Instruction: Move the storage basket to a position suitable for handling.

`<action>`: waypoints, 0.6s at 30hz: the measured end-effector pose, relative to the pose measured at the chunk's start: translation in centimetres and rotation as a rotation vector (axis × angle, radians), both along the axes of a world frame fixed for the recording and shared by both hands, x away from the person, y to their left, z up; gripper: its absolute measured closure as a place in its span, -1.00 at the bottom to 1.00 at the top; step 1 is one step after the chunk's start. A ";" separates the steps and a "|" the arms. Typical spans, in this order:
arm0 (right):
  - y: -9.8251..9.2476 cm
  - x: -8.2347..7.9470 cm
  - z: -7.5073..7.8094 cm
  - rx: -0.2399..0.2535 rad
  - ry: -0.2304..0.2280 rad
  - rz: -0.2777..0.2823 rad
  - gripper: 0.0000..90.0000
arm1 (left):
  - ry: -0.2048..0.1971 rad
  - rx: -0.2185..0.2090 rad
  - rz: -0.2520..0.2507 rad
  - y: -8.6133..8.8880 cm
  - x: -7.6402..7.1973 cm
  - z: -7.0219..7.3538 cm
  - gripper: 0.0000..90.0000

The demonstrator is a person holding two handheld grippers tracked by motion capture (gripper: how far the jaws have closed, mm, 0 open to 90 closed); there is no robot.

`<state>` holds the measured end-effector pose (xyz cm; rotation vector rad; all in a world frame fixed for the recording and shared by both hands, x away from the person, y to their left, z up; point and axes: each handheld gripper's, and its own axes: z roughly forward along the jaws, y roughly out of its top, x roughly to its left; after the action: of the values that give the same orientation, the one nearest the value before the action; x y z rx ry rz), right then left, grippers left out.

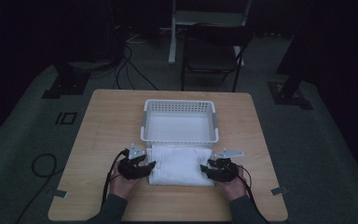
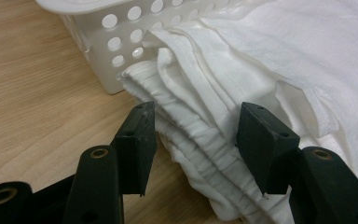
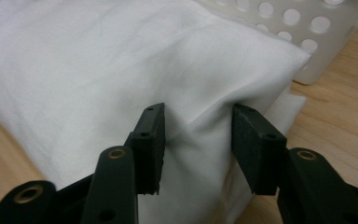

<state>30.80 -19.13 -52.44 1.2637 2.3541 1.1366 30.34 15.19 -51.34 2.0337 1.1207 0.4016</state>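
I have a folded white cloth (image 1: 181, 165) on the table (image 1: 98, 140), just in front of the empty basket (image 1: 179, 108) and touching its near wall. My left gripper (image 1: 150, 164) is at the left end of the cloth and my right gripper (image 1: 205, 169) at the right end. In the left gripper view, the jaws stand on both sides of the stacked folds (image 2: 200, 126), and they seem clamped on them. In the right gripper view, the jaws pinch a ridge of the cloth (image 3: 200, 126) between them. I think the step is to lift the cloth into the basket. To do it well, I should keep all layers in the left grip, raise both hands together and level, and clear the basket wall before I lower.
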 end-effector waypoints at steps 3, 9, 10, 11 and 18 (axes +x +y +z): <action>0.0 -0.2 0.4 -0.018 -0.022 0.001 0.18 | -0.017 -0.025 0.000 0.5 -0.1 0.3 -0.05; -0.2 -0.6 1.7 -0.038 -0.066 -0.026 0.09 | -0.048 -0.047 0.019 1.3 -0.3 1.2 -0.12; -0.2 -0.6 2.0 -0.034 -0.075 -0.025 0.06 | -0.052 -0.052 0.023 1.5 -0.4 1.4 -0.13; -0.3 -0.7 2.3 -0.029 -0.083 -0.026 0.06 | -0.058 -0.061 0.026 1.6 -0.4 1.7 -0.13; 0.0 -0.9 3.7 -0.001 -0.122 -0.025 -0.11 | -0.077 -0.107 0.032 2.2 -0.8 2.9 -0.16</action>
<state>29.91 -19.17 -48.79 1.1849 2.2447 1.1704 29.56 17.41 -48.43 1.8934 1.1056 0.4230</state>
